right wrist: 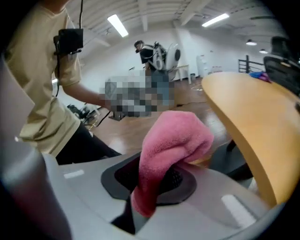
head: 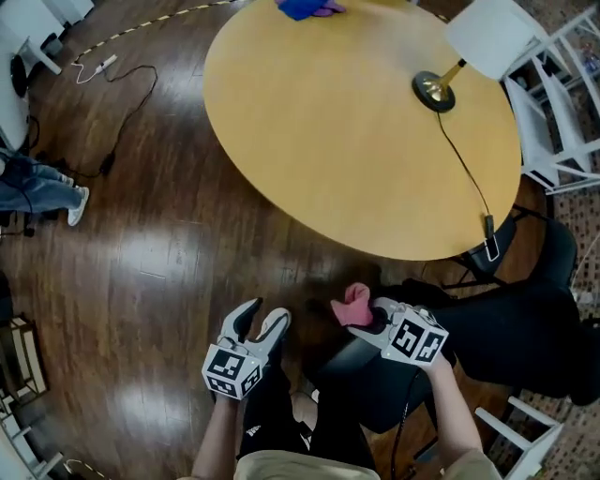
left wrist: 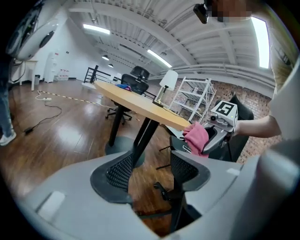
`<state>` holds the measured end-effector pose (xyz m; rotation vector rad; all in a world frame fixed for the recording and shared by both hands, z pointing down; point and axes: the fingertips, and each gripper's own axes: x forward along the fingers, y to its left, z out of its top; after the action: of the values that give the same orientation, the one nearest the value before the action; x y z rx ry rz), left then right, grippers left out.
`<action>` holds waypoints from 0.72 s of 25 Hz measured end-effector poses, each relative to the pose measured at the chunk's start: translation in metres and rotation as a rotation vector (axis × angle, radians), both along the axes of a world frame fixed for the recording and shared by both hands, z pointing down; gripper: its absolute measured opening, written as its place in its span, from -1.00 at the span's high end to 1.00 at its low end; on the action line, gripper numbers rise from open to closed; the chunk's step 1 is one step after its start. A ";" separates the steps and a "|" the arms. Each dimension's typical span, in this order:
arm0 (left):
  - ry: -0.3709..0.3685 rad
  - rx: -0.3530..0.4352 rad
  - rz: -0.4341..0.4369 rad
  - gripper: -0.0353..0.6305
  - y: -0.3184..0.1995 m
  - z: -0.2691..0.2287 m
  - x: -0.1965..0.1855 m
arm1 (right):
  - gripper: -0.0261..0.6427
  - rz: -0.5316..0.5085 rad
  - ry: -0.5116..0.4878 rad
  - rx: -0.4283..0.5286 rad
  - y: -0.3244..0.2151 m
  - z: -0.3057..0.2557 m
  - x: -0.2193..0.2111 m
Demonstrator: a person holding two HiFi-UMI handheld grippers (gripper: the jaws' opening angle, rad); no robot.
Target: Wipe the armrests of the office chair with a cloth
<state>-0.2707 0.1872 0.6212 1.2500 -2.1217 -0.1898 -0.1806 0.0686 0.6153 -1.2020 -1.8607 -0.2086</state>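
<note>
My right gripper (head: 361,314) is shut on a pink cloth (head: 352,305), just in front of the round table's near edge and above the black office chair (head: 511,328). In the right gripper view the pink cloth (right wrist: 171,145) bulges out from between the pads of the right gripper (right wrist: 154,183) and folds over them. My left gripper (head: 263,319) hangs open over the dark wood floor, left of the chair, with nothing between its fingers. In the left gripper view the open left gripper (left wrist: 150,173) frames the chair's base, with the cloth (left wrist: 197,136) further off. I cannot make out the armrests.
The round yellow table (head: 328,141) carries a lamp (head: 473,42) with a trailing cord and a blue cloth (head: 305,7) at its far edge. A white wire rack (head: 562,94) stands at the right. Cables (head: 112,66) and a person's legs (head: 37,187) are at the left.
</note>
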 end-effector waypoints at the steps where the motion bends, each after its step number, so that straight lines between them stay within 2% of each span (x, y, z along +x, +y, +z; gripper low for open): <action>1: 0.009 0.004 -0.025 0.17 0.007 0.002 -0.003 | 0.71 -0.076 0.030 0.016 0.010 0.011 -0.002; 5: 0.043 0.009 -0.069 0.18 0.029 0.015 -0.004 | 0.72 -0.384 0.237 0.130 0.040 0.065 0.010; 9: 0.067 0.017 -0.069 0.18 0.041 0.026 -0.002 | 0.72 -0.764 0.519 0.212 0.049 0.110 0.056; 11: 0.077 0.023 -0.070 0.18 0.043 0.029 0.000 | 0.72 -0.917 0.633 0.229 0.047 0.121 0.075; 13: 0.085 0.025 -0.071 0.18 0.043 0.033 0.003 | 0.72 -1.014 0.762 0.233 0.041 0.126 0.091; 16: 0.091 0.024 -0.080 0.18 0.046 0.038 0.006 | 0.73 -1.095 0.959 0.268 0.026 0.130 0.107; 18: 0.104 0.029 -0.089 0.18 0.049 0.038 0.006 | 0.73 -1.116 1.018 0.301 0.016 0.138 0.112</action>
<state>-0.2646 0.2365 0.6588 1.1379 -2.0924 -0.3182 -0.0685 0.0842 0.7536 -1.5775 -0.1763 -0.3643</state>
